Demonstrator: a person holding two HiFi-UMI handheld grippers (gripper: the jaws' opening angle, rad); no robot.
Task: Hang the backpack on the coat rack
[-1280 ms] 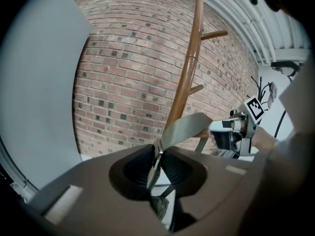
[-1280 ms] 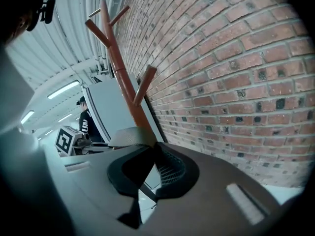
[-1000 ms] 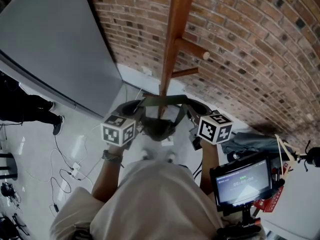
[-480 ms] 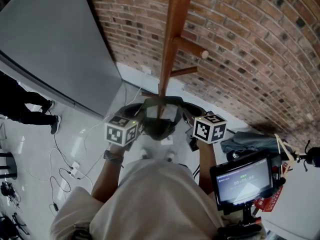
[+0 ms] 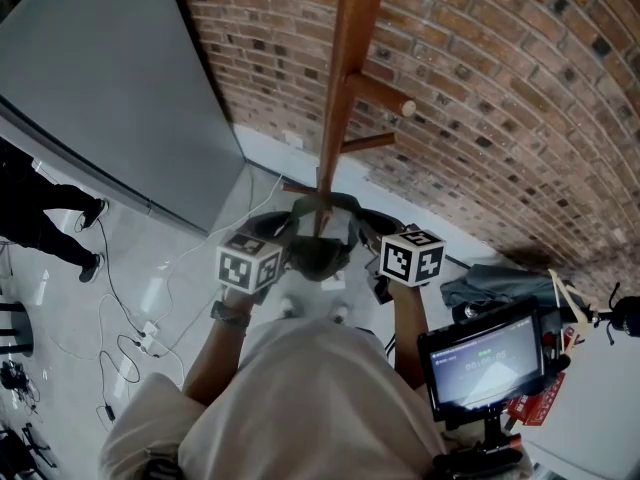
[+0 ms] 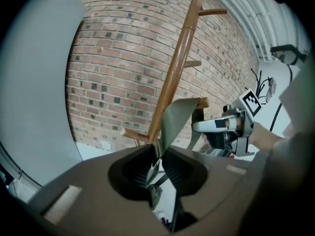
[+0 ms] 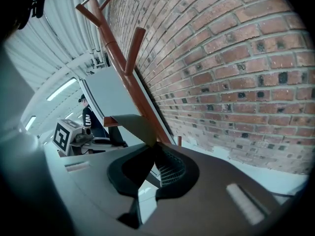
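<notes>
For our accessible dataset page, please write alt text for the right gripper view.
The right gripper is shut on an olive backpack strap. Behind it, a wooden coat rack with angled pegs rises along a brick wall.

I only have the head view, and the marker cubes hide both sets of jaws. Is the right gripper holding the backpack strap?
Observer: Yes, the right gripper is shut on the olive strap.
Operator: And the left?
Observer: The left gripper has the strap between its jaws, tips touching it; they have just been opening.
Operator: Is the strap on a peg?
Observer: It looks draped over a low peg of the coat rack; the peg's end shows beside the strap's top fold.
</notes>
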